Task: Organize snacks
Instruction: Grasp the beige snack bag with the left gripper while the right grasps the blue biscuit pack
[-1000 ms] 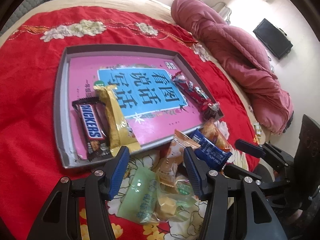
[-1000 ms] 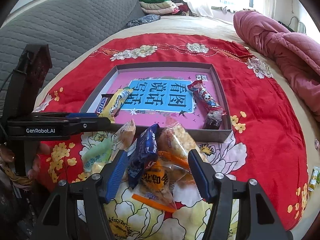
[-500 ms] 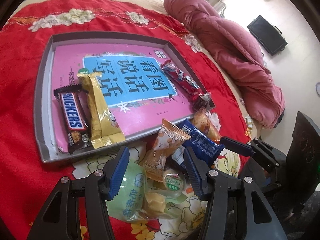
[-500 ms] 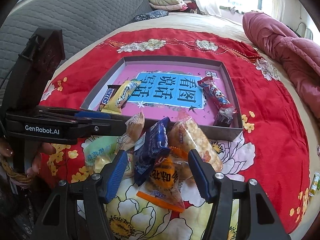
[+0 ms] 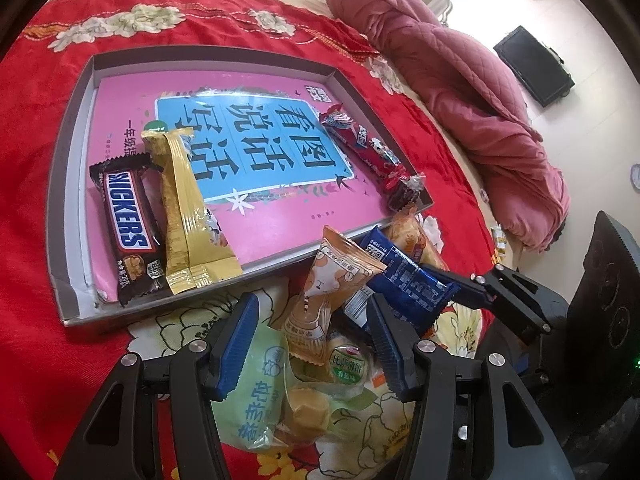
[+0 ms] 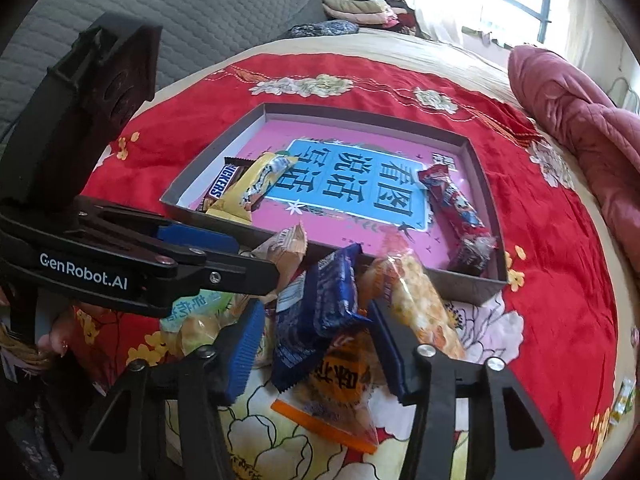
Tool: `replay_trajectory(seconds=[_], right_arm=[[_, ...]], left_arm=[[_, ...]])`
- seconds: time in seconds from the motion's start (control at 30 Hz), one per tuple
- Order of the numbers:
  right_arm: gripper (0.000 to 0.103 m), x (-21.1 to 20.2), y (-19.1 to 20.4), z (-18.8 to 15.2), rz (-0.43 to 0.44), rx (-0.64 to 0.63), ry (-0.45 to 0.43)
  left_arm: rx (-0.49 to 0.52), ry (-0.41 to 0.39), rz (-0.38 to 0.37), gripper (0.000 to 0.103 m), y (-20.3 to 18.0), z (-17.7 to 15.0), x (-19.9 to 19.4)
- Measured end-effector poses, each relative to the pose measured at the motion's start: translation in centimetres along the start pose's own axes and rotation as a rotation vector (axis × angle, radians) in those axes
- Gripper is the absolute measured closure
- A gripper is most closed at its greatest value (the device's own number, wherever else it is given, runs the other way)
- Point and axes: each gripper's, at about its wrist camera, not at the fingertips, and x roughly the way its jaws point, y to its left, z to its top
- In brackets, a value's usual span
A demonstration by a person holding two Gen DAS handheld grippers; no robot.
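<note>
A grey tray (image 5: 60,200) with a pink book in it holds a Snickers bar (image 5: 128,224), a gold packet (image 5: 184,208) and a red bar (image 5: 368,148). A pile of loose snacks lies at the tray's near edge. My left gripper (image 5: 312,340) is open, its fingers on either side of an orange-and-cream packet (image 5: 332,280) and a green-label packet (image 5: 346,364). My right gripper (image 6: 316,344) is open around a blue packet (image 6: 320,308) standing in the pile, above an orange packet (image 6: 340,392).
The tray (image 6: 492,208) sits on a red flowered cover (image 6: 560,260) on a bed. A pink quilt (image 5: 460,80) lies at the far side. A puffed-snack bag (image 6: 416,292) and a pale green packet (image 5: 256,400) are in the pile. Folded clothes (image 6: 360,4) lie behind.
Both grippers moved forward and down into the snack pile; their fingers now straddle packets. The jaws stayed open.
</note>
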Motion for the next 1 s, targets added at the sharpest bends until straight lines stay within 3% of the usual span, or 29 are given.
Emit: replay_trajectory(seconds=[0.47,0.8,1.0], right_arm=[[0.067,1.7,0.2,0.2,0.002,-0.067,-0.009],[0.072,0.1,-1.1,-0.7,0.063,0.021,0.004],[0.071,0.4,-1.4,-0.6,0.079,0.047,0.023]], left_arm=[[-0.064,0.003,-0.071,0.045,1.2,0.4,0.9],[-0.079,0.034,-0.118,0.046,1.5,0.5,2.2],[-0.066,0.036,-0.135,0.061,1.2,0.7,2.5]])
